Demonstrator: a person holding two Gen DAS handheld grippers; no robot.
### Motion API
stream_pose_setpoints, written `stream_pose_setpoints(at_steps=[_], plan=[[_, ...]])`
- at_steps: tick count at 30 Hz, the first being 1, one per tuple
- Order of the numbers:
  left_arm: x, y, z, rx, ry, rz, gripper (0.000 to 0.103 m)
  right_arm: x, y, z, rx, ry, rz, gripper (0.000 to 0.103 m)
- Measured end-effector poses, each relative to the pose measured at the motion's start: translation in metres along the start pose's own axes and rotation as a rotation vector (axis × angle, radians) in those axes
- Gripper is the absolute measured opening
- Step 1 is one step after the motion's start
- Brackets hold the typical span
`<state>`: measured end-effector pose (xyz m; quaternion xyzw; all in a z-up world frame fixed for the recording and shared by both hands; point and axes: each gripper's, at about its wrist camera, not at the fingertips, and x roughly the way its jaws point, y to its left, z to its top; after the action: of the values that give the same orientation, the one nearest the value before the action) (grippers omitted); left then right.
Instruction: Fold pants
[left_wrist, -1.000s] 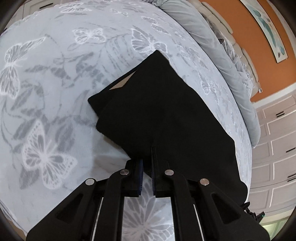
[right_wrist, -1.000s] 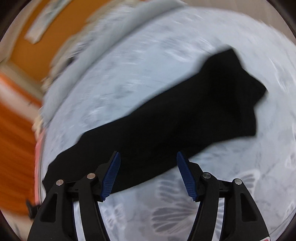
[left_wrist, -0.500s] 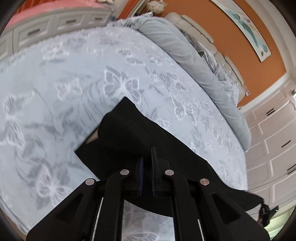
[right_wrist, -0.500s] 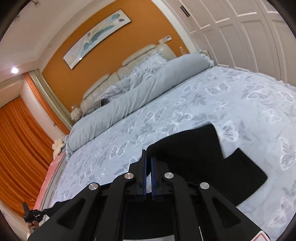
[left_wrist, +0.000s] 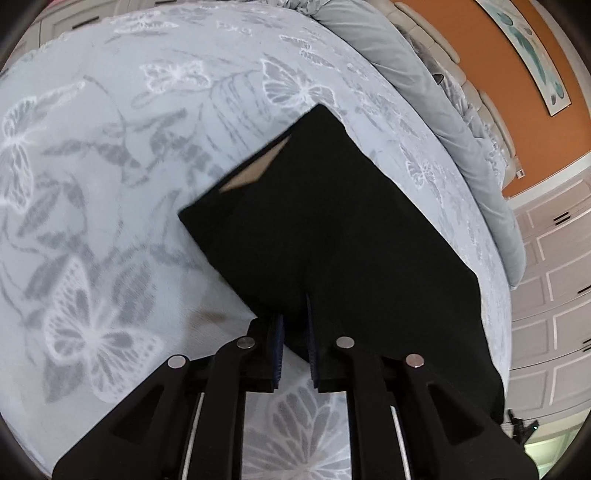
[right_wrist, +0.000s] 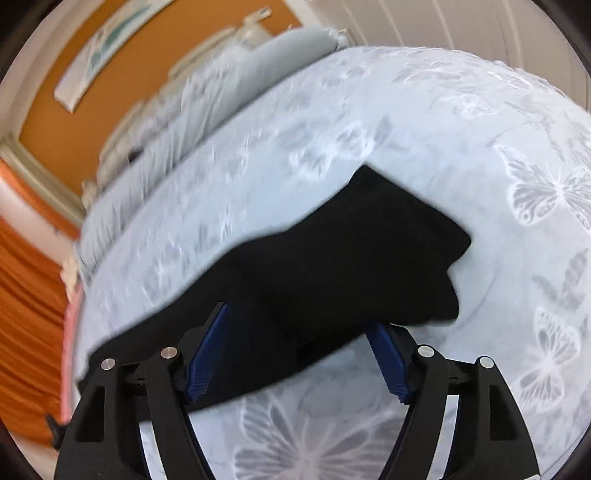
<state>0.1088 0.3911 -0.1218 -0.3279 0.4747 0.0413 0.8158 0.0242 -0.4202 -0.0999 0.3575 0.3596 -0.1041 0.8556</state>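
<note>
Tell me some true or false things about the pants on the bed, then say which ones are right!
1. The pants are black. True.
2. The pants lie on a bare wooden floor. False: they lie on a bed cover with butterflies on it.
3. The right gripper is squeezed tight on the pants. False: its jaws are wide apart and opening, with pants cloth between them but not pinched.
4. The wall behind the bed is orange. True.
5. The left gripper has pants cloth between its narrow, opening jaws. True.
</note>
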Motion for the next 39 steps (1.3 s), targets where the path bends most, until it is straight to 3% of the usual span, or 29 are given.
stream_pose_setpoints(at_steps=[2,4,6,7,12,14,16,19,20,21,22,23,25,28,30,33,36,37,38,39], plan=[[0.001,0.001,0.001,-0.005,-0.002,0.011,0.013,0.008,-0.020,0.007,0.091,0.010,0.050,0.072],[0.005,0.003,0.002,-0.017,0.001,0.020,0.013,0.028,-0.032,0.011,0.151,0.038,0.036,0.067],[0.008,0.001,0.002,-0.014,-0.003,0.039,0.013,0.041,-0.028,0.017,0.120,0.043,-0.003,0.009],[0.007,-0.001,0.001,-0.011,-0.006,0.047,0.013,0.041,-0.016,0.025,0.079,0.038,0.004,0.009],[-0.012,-0.010,0.018,-0.022,-0.056,0.013,0.013,-0.028,0.040,0.055,-0.088,-0.195,0.125,0.007],[-0.009,-0.011,0.020,-0.007,-0.042,0.025,0.013,-0.023,0.035,0.057,-0.109,-0.184,0.025,0.005],[0.001,-0.007,0.016,0.013,0.000,0.052,0.013,0.010,0.002,0.049,-0.040,-0.069,-0.064,0.005],[0.000,0.005,0.005,-0.021,-0.008,0.001,0.026,0.045,-0.031,0.028,0.011,0.084,-0.165,0.008],[-0.006,0.012,-0.002,-0.048,-0.034,-0.036,0.048,0.038,-0.027,0.024,-0.021,0.061,-0.168,0.016],[-0.014,0.016,-0.007,-0.073,-0.063,-0.035,0.065,0.029,-0.019,0.022,-0.054,0.049,-0.209,0.039],[-0.022,0.021,-0.014,-0.096,-0.102,-0.028,0.087,0.021,-0.014,0.020,-0.058,0.038,-0.230,0.053],[-0.029,0.026,-0.020,-0.112,-0.134,-0.033,0.088,0.013,-0.013,0.017,-0.049,0.020,-0.225,0.068],[-0.037,0.033,-0.025,-0.132,-0.137,-0.079,0.088,0.005,-0.014,0.011,-0.027,0.017,-0.193,0.069],[-0.045,0.047,-0.032,-0.211,-0.152,-0.163,0.088,0.012,-0.020,-0.002,0.040,0.097,-0.108,0.069],[-0.036,0.046,-0.030,-0.230,-0.115,-0.209,0.088,0.023,-0.022,-0.011,0.079,0.150,-0.076,0.069],[-0.011,0.029,-0.025,-0.226,-0.061,-0.214,0.088,0.036,-0.016,-0.013,0.098,0.130,-0.077,0.076],[0.007,0.008,-0.014,-0.189,-0.068,-0.180,0.087,0.043,-0.010,-0.010,0.121,0.092,-0.073,0.076],[0.011,0.002,-0.010,-0.177,-0.071,-0.180,0.078,0.046,-0.008,-0.008,0.130,0.071,-0.077,0.075],[0.017,-0.003,-0.004,-0.171,-0.070,-0.150,0.062,0.049,-0.007,-0.006,0.128,0.059,-0.085,0.057],[0.023,-0.007,0.001,-0.173,-0.063,-0.107,0.047,0.055,-0.004,-0.003,0.100,0.052,-0.122,0.011]])
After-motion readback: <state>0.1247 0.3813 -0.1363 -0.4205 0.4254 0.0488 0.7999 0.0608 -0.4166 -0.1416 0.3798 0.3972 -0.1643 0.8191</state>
